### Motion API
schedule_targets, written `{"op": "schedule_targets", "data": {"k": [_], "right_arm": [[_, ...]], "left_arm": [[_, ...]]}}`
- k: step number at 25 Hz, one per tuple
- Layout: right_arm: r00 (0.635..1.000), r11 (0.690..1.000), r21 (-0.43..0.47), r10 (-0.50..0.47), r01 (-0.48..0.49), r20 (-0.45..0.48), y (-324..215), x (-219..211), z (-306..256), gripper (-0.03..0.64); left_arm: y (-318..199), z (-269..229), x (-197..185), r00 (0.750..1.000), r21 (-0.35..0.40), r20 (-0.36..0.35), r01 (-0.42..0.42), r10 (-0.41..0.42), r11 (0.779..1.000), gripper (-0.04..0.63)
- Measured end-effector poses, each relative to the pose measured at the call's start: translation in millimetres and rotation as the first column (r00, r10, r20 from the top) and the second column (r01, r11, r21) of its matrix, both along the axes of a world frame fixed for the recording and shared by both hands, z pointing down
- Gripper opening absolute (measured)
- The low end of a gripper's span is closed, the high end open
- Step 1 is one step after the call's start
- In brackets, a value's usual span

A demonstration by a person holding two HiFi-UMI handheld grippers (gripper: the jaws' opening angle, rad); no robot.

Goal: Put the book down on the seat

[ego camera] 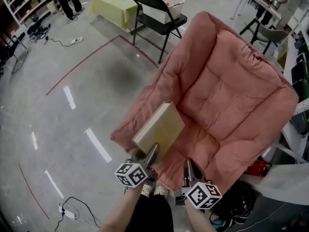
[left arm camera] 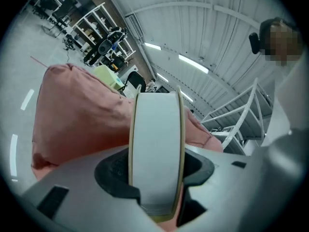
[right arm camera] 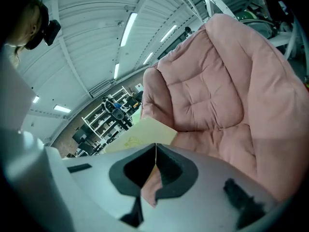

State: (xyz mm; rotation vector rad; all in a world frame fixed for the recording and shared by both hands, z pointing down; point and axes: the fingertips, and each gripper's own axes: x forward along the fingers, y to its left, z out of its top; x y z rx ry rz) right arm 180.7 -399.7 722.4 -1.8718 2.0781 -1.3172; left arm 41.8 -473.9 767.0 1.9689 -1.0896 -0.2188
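From the head view, I have the book [ego camera: 159,129] clamped at its near end in the left gripper [ego camera: 153,151], tilted up and hanging over the front left edge of the pink seat [ego camera: 217,124], not yet resting on it. The right gripper [ego camera: 188,164] hovers just beside it over the cushion's front lip. In the left gripper view, the jaws stand well apart and press on both covers, with the pale page edge filling the gap between them and the pink cushion behind. In the right gripper view, the jaws meet in a thin line with nothing between them, and the book's yellowish cover shows beyond. I judge this as the lowering step. Next I should carry the book further in over the seat's middle, level it, set it flat, then release. The cover looks plain; one faint mark is too small to read.
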Motion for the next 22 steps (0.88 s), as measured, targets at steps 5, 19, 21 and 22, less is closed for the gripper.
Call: {"op": "schedule_targets", "data": {"k": [5,19,21,22], "right_arm": [[1.000,0.999,-0.022,0.030,-0.030,0.005,-2,1,26,0.012],[0.998,0.997,-0.053,0.056,-0.054,0.037,-1,-4,47,0.012],[0.998,0.997,-0.047,0.055,-0.053,0.043,-2,-8,44,0.013],[0.998,0.998,-0.045,0.052,-0.050,0.043,-2,-10,43,0.013]], "left_arm": [[-14,28,2,1.000,0.041,0.004,0.000,-0.001,0.999,0.232],[-15,68,-4,0.990,0.014,0.135,-0.047,0.044,0.999,0.285],[-13,67,-5,0.993,-0.004,0.110,-0.038,0.039,0.999,0.298],[-12,66,-7,0.995,-0.011,0.096,-0.031,0.032,0.999,0.304]]}}
